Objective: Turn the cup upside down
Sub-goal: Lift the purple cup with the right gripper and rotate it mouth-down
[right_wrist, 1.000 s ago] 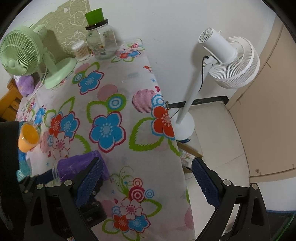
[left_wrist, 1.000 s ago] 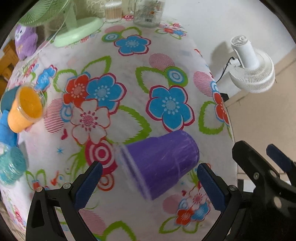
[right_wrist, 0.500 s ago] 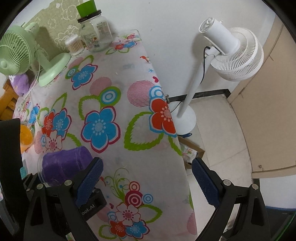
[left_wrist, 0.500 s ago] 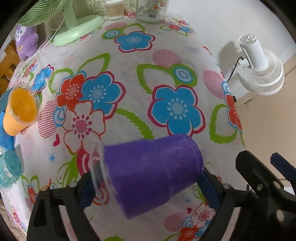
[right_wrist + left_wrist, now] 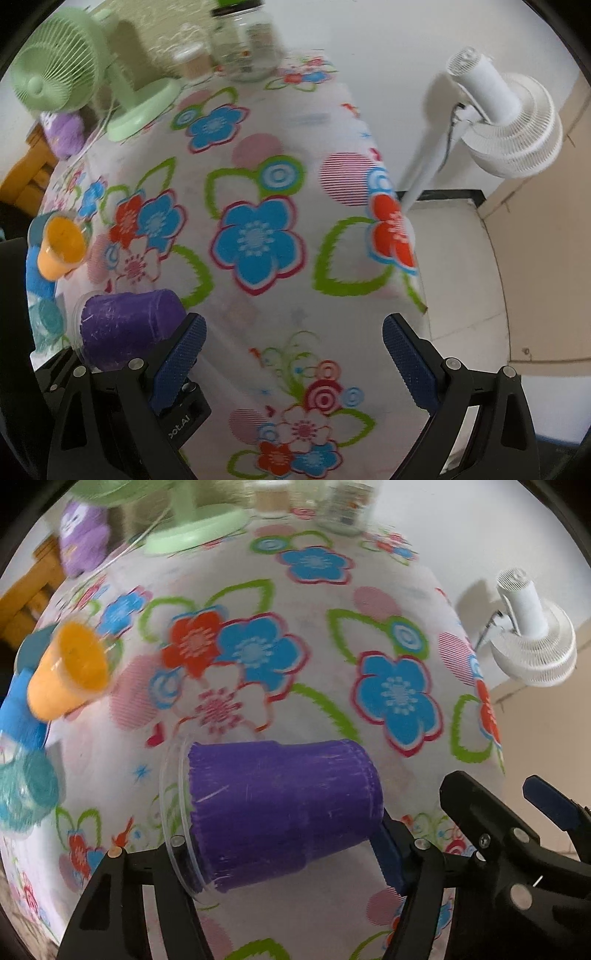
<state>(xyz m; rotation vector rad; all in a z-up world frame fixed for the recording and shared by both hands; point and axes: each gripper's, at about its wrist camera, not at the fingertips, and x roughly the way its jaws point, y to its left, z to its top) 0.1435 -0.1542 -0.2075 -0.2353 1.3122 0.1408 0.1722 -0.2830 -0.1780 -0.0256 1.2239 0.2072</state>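
A purple cup (image 5: 284, 812) with a clear rim lies on its side between the fingers of my left gripper (image 5: 288, 853), mouth to the left and base to the right. The gripper is shut on it and holds it above the flowered tablecloth (image 5: 295, 664). In the right wrist view the same purple cup (image 5: 129, 328) shows at lower left, held in the left gripper. My right gripper (image 5: 293, 354) is open and empty over the cloth near the table's right edge; it also shows in the left wrist view (image 5: 517, 834).
An orange cup (image 5: 70, 675) stands at the left by a blue cloth (image 5: 22, 709) and a teal cup (image 5: 26, 794). A green table fan (image 5: 74, 74), a glass jar (image 5: 247, 48) and a purple toy (image 5: 64, 133) stand at the back. A white floor fan (image 5: 502, 122) stands right of the table.
My left gripper closed around the purple cup lying on its side and lifted it a little off the cloth. The right gripper stayed open and shifted slightly.
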